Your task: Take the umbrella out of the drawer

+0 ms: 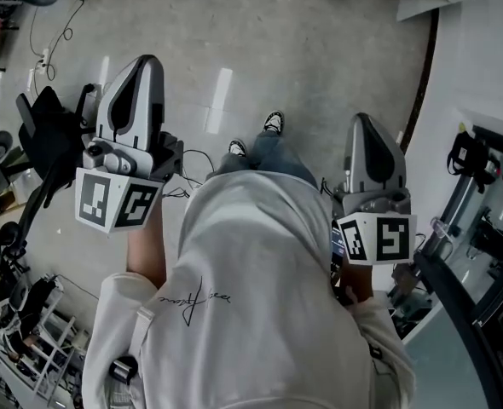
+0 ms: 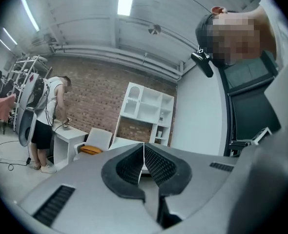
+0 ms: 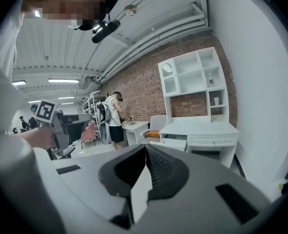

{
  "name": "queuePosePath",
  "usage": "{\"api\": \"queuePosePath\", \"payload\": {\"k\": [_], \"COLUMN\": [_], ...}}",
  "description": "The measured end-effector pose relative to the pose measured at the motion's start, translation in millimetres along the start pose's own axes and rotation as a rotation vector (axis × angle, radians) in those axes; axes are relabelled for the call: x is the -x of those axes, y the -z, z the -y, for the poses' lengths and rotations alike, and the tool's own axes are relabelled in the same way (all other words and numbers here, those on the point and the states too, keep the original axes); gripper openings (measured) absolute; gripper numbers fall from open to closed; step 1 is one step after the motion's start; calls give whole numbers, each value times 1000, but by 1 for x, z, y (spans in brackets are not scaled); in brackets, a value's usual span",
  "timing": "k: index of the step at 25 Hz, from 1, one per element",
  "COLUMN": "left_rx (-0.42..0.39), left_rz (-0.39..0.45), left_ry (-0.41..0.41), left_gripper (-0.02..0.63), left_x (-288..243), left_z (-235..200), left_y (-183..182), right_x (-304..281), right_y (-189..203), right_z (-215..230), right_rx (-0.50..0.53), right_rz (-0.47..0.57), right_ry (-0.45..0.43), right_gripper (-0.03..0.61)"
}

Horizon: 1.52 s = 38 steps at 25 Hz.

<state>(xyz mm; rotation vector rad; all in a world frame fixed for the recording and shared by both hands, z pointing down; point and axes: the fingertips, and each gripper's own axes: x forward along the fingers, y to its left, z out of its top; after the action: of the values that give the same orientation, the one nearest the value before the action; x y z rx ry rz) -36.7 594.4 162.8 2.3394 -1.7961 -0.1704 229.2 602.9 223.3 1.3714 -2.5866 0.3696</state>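
Across the room, against a brick wall (image 3: 139,82), stands a white desk (image 3: 202,128) with open shelves on top; its left drawer (image 3: 174,143) looks pulled a little way out, though what lies inside is too small to make out, so the umbrella shows in no view. Beside the desk is a pale chair (image 3: 156,126) with an orange cushion, and further along a second person (image 3: 115,116) bends over a small white table. The wearer, in a white hoodie (image 1: 251,296), stands on a grey floor (image 1: 234,58) well apart from the desk; the left gripper (image 2: 144,146) is clenched with its ribbed pads meeting on nothing; the right gripper (image 3: 145,147) is likewise clenched and empty, tilted slightly downward.
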Motion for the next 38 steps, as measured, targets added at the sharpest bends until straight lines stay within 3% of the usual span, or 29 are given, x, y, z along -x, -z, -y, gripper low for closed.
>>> {"api": "queuePosePath", "payload": {"k": [6, 12, 16, 19, 24, 28, 33, 38], "left_rx": [14, 12, 12, 31, 23, -4, -3, -41], "left_rz": [41, 44, 54, 41, 23, -10, -56, -76], "left_ry": [35, 89, 79, 66, 35, 71, 114, 142], "left_gripper": [17, 17, 17, 17, 17, 16, 16, 17], "left_x": [-21, -42, -56, -69, -101, -133, -175, -207], "left_z": [16, 30, 30, 23, -1, -11, -26, -47], "left_y": [-7, -5, -4, 3, 10, 12, 12, 3], "right_x": [-17, -28, -42, -58, -88, -118, -161, -196], "right_y": [-12, -19, -17, -17, -32, -46, -65, -76], "right_z": [12, 29, 38, 39, 18, 17, 34, 22], "right_rx": [1, 10, 9, 4, -31, 50, 2, -39], "right_rz": [28, 43, 16, -10, -22, -14, 17, -27], "right_ry": [-54, -45, -39, -65, -257, -235, -198, -289], "right_gripper": [25, 25, 25, 25, 24, 25, 25, 25]}}
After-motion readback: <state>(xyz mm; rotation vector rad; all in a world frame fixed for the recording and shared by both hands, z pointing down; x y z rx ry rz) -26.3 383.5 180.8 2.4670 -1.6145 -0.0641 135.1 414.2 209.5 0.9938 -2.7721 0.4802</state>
